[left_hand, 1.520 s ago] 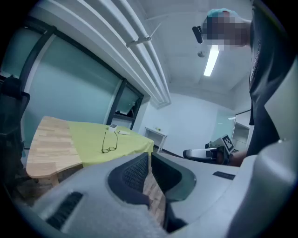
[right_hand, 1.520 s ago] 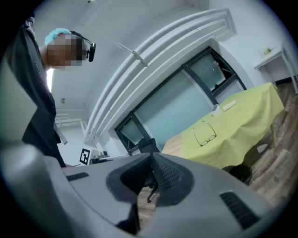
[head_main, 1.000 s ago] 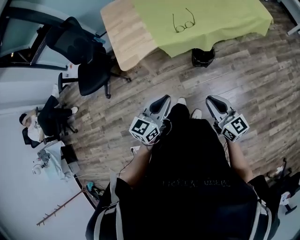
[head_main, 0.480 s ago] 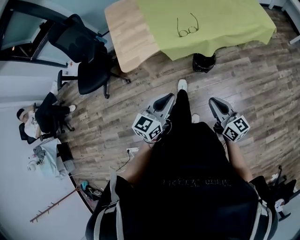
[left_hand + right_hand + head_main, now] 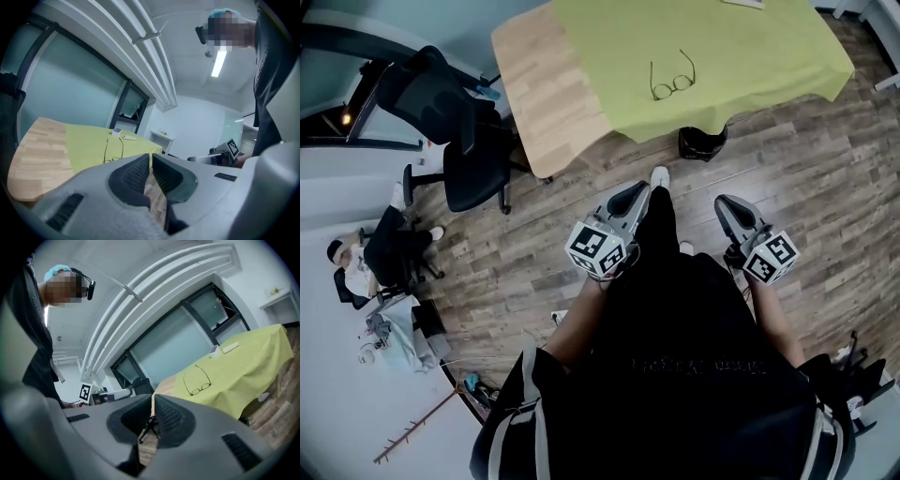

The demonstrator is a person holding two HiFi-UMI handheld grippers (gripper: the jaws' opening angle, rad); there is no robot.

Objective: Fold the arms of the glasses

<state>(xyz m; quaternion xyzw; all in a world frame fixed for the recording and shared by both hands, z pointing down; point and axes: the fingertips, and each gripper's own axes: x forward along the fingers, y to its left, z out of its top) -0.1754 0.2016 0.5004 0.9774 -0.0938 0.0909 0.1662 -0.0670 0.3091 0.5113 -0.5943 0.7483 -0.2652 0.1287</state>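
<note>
Head view: glasses (image 5: 672,79) lie arms open on the yellow-green cloth (image 5: 750,47) that covers most of the wooden surface (image 5: 546,94), well apart from both grippers. Left gripper (image 5: 629,196) and right gripper (image 5: 725,205) are held low over the plank floor (image 5: 825,178). An office chair (image 5: 455,131) stands left of the surface.

Left gripper view: fingers (image 5: 136,173) pressed together at the tips, nothing between them.

Right gripper view: fingers (image 5: 171,418) likewise closed and empty; glasses on the cloth, far ahead.
</note>
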